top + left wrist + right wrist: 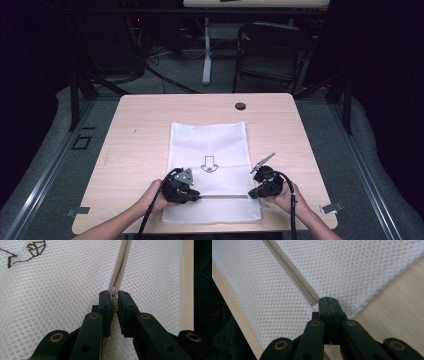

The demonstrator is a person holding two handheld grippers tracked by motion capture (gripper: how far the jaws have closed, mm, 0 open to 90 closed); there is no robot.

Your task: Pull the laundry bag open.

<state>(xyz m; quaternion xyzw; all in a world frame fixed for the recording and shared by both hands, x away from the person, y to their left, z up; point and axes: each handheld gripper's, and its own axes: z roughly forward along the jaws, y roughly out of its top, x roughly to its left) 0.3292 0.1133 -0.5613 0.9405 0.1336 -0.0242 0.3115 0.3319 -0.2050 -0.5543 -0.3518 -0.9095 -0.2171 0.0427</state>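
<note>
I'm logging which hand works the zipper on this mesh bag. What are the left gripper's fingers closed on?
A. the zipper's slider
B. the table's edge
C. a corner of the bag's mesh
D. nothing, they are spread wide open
A: in the left gripper view, the left gripper has its fingers pinched on either side of the beige zipper slider, with the zipper of the mesh bag running away beyond it.

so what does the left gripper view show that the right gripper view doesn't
Left gripper view alone: the zipper slider pinched between the left gripper jaws, and part of the printed drawing. Right gripper view alone: the right gripper shut on the bag's edge at the zipper's end, and the bag's corner on bare table. Both: white mesh bag and its beige zipper.
</note>
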